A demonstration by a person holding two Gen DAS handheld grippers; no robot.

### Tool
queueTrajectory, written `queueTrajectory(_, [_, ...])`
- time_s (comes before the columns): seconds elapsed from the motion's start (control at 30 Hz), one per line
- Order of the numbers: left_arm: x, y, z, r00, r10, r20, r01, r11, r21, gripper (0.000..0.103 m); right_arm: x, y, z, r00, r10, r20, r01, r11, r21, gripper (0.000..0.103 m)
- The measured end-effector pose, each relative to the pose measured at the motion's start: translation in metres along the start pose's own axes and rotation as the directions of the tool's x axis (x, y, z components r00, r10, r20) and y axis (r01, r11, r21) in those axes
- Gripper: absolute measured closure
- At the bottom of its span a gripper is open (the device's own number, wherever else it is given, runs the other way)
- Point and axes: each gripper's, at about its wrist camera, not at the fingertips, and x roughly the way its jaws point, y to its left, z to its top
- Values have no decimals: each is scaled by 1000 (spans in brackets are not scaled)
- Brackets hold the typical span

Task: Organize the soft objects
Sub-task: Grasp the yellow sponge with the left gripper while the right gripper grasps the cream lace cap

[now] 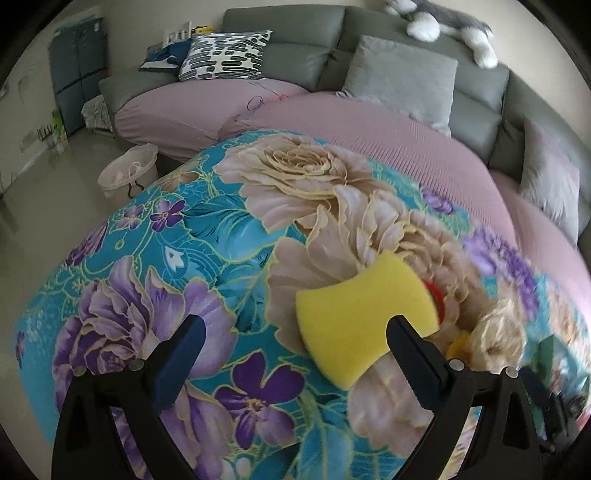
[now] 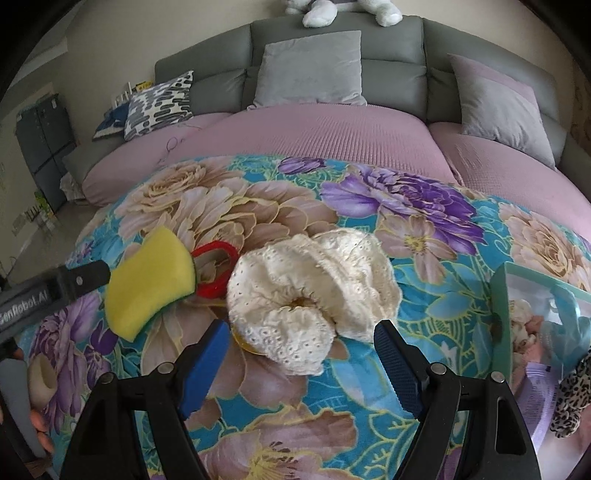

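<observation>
A yellow sponge (image 1: 360,314) (image 2: 149,280) lies on the floral blanket (image 1: 184,229) (image 2: 424,332). My left gripper (image 1: 295,334) is open, with its right finger against the sponge's near edge. A red ring-shaped scrunchie (image 2: 214,269) (image 1: 436,295) lies just behind the sponge. Beside it rests a cream lace scrunchie (image 2: 314,291) (image 1: 498,332), blurred in the left wrist view. My right gripper (image 2: 301,341) is open and hovers just in front of the cream scrunchie, its fingers on either side of the near part.
A teal transparent pouch (image 2: 539,317) and a leopard-print soft item (image 2: 572,402) sit at the right edge. A grey sofa (image 2: 399,70) with cushions and a plush toy (image 1: 443,26) lies behind. A white bin (image 1: 127,173) stands on the floor at left.
</observation>
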Motion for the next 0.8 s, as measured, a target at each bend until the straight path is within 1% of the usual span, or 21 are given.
queueTrajectory(0.13, [5,6,0,1000,-27,-15,27,1000,-6,4,10,5,0,999,-37,-11,37,999,-21,20])
queueTrajectory(0.3, [10,7,-2,1000,2,-30,-1,999,35,4,18,-4,6,997,-80,-6,80,997,7,20])
queueTrajectory(0.4, [13,10,-2,999,-9,-37,10,999,40,4,22,-9,11,996,-94,-2,94,995,14,20])
queueTrajectory(0.7, [20,4,-5,997,-41,-64,48,994,98,4,29,-32,19,996,-87,6,86,993,83,20])
queueTrajectory(0.8, [21,1,-6,996,-47,-71,55,992,114,4,30,-39,23,998,-63,11,62,992,110,20])
